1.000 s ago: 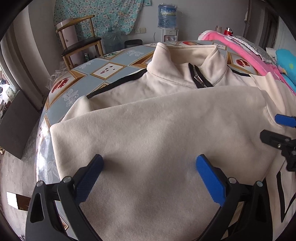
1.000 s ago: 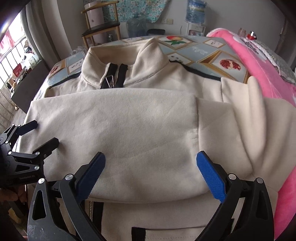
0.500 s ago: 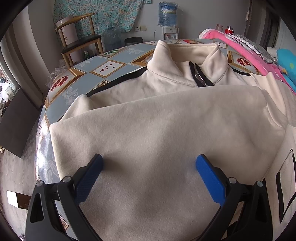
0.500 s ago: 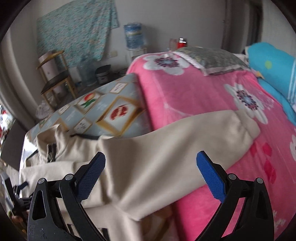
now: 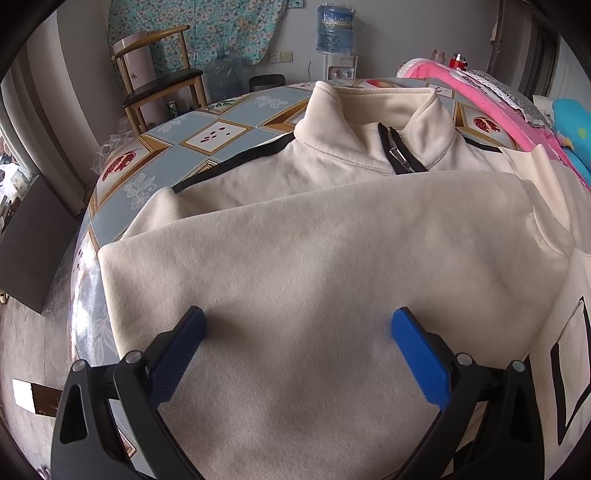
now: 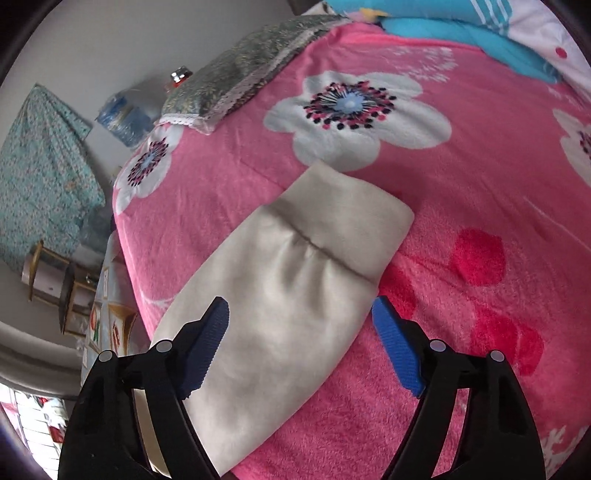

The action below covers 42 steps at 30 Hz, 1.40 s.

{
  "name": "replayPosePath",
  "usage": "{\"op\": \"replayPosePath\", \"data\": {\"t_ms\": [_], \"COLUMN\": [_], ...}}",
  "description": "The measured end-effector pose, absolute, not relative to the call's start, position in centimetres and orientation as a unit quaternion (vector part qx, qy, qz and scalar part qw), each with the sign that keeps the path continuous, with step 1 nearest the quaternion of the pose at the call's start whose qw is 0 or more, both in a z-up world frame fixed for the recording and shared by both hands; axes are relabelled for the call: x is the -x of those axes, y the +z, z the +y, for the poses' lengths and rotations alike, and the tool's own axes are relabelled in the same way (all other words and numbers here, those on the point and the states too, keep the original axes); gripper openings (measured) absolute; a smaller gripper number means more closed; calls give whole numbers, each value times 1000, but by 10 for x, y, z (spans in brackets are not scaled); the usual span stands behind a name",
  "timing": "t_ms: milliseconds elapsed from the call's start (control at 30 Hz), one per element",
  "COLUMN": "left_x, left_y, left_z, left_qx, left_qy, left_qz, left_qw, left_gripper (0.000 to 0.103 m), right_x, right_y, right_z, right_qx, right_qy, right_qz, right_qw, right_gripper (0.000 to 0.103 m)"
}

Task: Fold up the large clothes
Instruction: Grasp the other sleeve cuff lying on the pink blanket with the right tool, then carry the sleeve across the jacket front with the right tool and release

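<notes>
A cream zip-neck sweatshirt [image 5: 332, 240] lies on the patterned table, one sleeve folded across its chest. My left gripper [image 5: 297, 332] hovers open over that folded sleeve, its blue pads apart with only flat cloth below them. The other sleeve [image 6: 295, 280] stretches out over the pink flowered blanket [image 6: 461, 184], its ribbed cuff [image 6: 343, 221] at the far end. My right gripper [image 6: 301, 325] sits over this sleeve just behind the cuff. Its jaws are closing with the sleeve's width between them, and the pads stand at the cloth's edges without pinching it.
The round table [image 5: 207, 140] has a blue and gold tile pattern. A wooden chair [image 5: 159, 85] and a water dispenser [image 5: 336, 40] stand behind it. On the blanket lie a grey-green pillow [image 6: 236, 77] and a turquoise one [image 6: 461, 33].
My right gripper swung from the sweatshirt's chest to the right, out over the pink blanket, rolled, and now sits over the outstretched sleeve's cuff end with its jaws narrower. The left gripper stayed still.
</notes>
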<state>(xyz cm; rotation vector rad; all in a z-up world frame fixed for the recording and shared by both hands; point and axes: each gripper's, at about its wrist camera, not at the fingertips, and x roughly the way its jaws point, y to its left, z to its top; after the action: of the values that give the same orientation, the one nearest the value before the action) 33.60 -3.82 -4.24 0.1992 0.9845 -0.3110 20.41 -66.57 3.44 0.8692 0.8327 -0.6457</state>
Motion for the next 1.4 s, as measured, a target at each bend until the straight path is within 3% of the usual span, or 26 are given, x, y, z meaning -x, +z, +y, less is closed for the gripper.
{"op": "replayPosePath", "data": {"t_ms": [367, 533, 633, 1033, 1400], "left_x": [-336, -337, -337, -336, -333], "left_y": [-42, -42, -42, -42, -32], "left_z": [-38, -39, -39, -39, -29], "left_qx": [-95, -96, -96, -96, -80], "left_qy": [-148, -148, -148, -149, -138], "left_qz": [471, 473, 470, 467, 454], "left_qw": [864, 864, 865, 866, 877], "left_gripper": [99, 99, 99, 99, 99], "right_x": [-197, -205, -206, -204, -233], "right_y": [-8, -1, 8, 135, 251], "right_z": [-701, -690, -681, -595, -422], "right_qx": [-462, -417, -390, -268, -173], "right_qy": [-337, -352, -365, -313, -110], "right_qz": [352, 360, 359, 278, 217], "right_qw": [741, 757, 766, 868, 954], "right_gripper": [54, 23, 17, 13, 12]}}
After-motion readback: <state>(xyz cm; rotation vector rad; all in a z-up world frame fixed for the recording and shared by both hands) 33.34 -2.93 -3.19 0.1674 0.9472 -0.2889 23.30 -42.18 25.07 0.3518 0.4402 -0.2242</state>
